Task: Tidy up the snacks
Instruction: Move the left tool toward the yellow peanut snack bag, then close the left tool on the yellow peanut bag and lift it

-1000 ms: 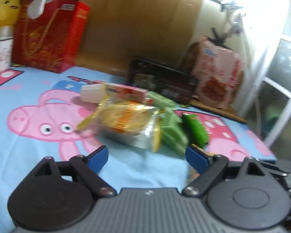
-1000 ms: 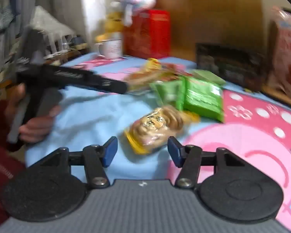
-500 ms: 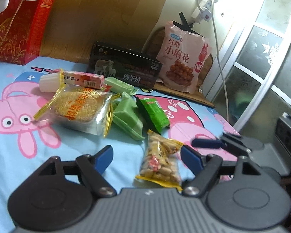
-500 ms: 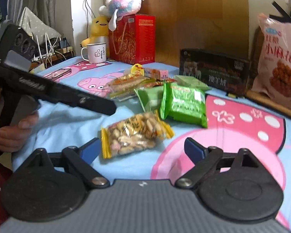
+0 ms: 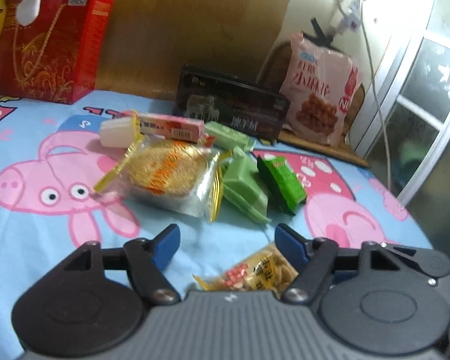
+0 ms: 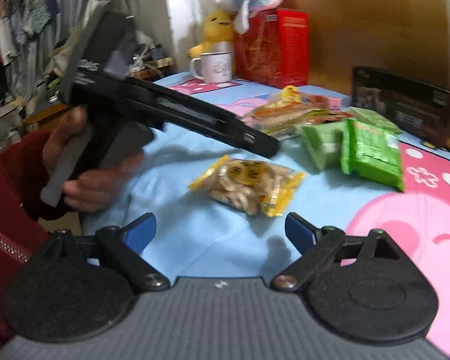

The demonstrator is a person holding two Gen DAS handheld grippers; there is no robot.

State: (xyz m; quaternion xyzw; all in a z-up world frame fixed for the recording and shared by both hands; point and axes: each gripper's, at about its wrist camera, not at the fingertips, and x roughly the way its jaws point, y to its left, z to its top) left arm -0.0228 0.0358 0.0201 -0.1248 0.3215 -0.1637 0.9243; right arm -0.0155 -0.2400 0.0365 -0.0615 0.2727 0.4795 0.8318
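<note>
Pulled back since a half-second ago, the left gripper (image 5: 226, 241) gapes empty above the peanut packet (image 6: 246, 184). Right gripper (image 6: 220, 234) waits wide near it; the light, crinkly, slippery bag looks best pinched at a yellow sealed end.

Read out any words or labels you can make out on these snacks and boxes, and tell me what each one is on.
"小麻花": pink bag, large red characters, somewhat blurred.
Black box: pale print, too blurred to read.
Pink box: print and barcode, too blurred.
Red box: white label, unreadable.
Peanut pack: dark characters on yellow, unreadable.
Green pack, mug: print too blurred.
</note>
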